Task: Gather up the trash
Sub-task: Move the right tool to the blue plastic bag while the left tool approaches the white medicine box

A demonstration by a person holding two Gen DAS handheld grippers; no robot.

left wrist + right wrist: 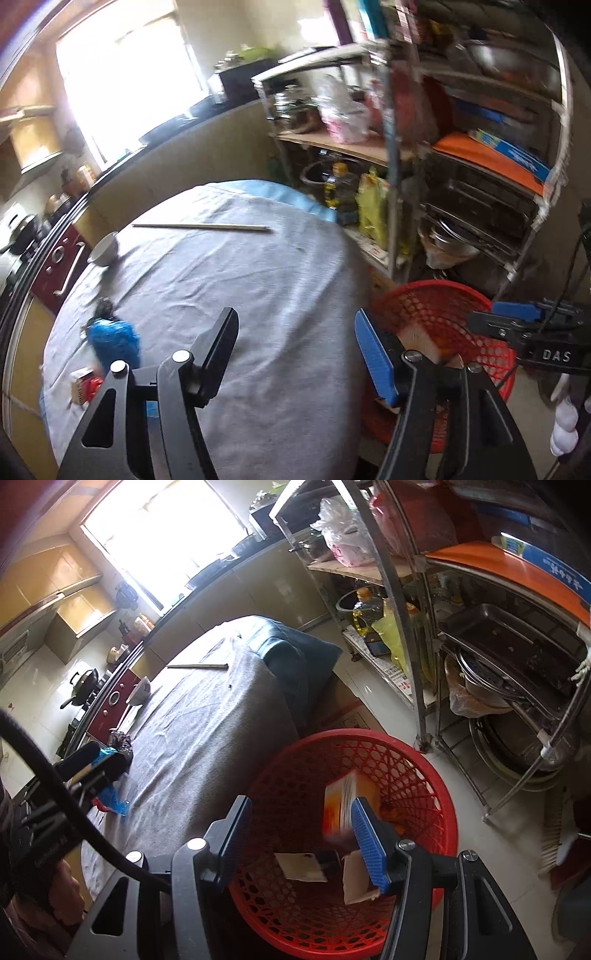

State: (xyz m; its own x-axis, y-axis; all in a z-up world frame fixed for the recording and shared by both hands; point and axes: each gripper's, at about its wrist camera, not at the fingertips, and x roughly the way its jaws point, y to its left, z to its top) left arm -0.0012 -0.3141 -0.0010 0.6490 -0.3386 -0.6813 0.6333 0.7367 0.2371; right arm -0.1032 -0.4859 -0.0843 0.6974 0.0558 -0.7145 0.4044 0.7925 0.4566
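Observation:
A red mesh basket (pixel 417 760) stands on the floor right of the grey-clothed table (pixel 229 288); it also shows in the left wrist view (pixel 436 306). My right gripper (pixel 299 830) is open over the basket. An orange-and-white carton (pixel 343 805), blurred, is in the air inside the basket beside the blue finger; flat cardboard pieces (pixel 301 866) lie at the bottom. My left gripper (pixel 295 350) is open and empty above the table's near right part. A blue wrapper (pixel 114 341), a dark crumpled bag (pixel 104 307) and a small red-white box (pixel 85 384) lie at the table's left.
A white bowl (pixel 105 249) and a long thin stick (pixel 201 228) lie farther back on the table. A metal rack (pixel 480 635) full of pans, bottles and bags stands right of the table, close behind the basket. A kitchen counter runs along the left.

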